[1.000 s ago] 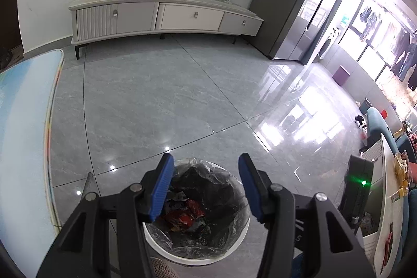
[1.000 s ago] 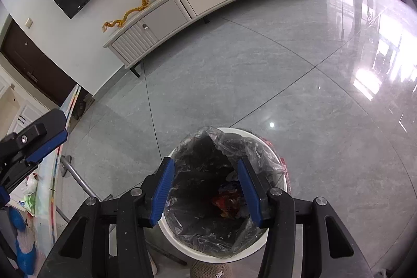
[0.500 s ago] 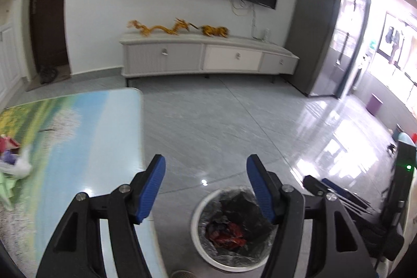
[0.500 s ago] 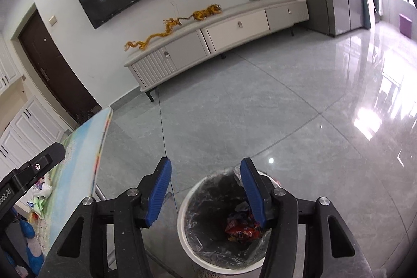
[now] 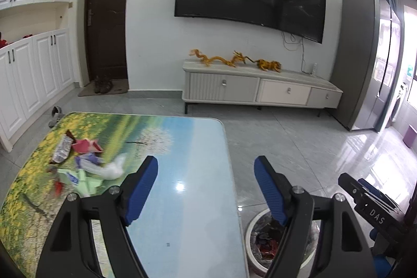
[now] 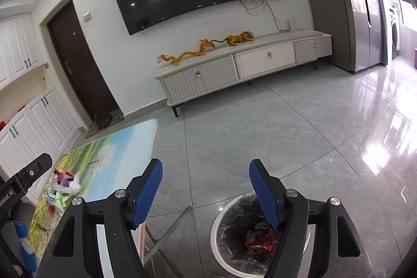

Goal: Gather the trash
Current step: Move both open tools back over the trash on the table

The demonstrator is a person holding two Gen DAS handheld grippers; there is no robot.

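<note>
Trash (image 5: 80,160) heaped near the far left corner of the bench (image 5: 187,168): one silvery wrapper, one red carton piece, one purple scrap, one crumpled white bag, one green packet, plus a few red bits too blurred to count. More already dropped in the single bin (image 6: 226,220) on the floor just off the bench's right edge, red and blue wrappers lying at the bottom of its dark liner. Both views lifted within the last second from straight down into the bin to level across the room, left tongs (image 5: 206,189) now over the bench, right tongs (image 6: 206,192) above floor and bin rim. Read as a drop finished and a return for the next piece. Both pairs of tongs wide apart, nothing between the blue pads. Two tongs, one bin, one bench, roughly five clear items left.
</note>
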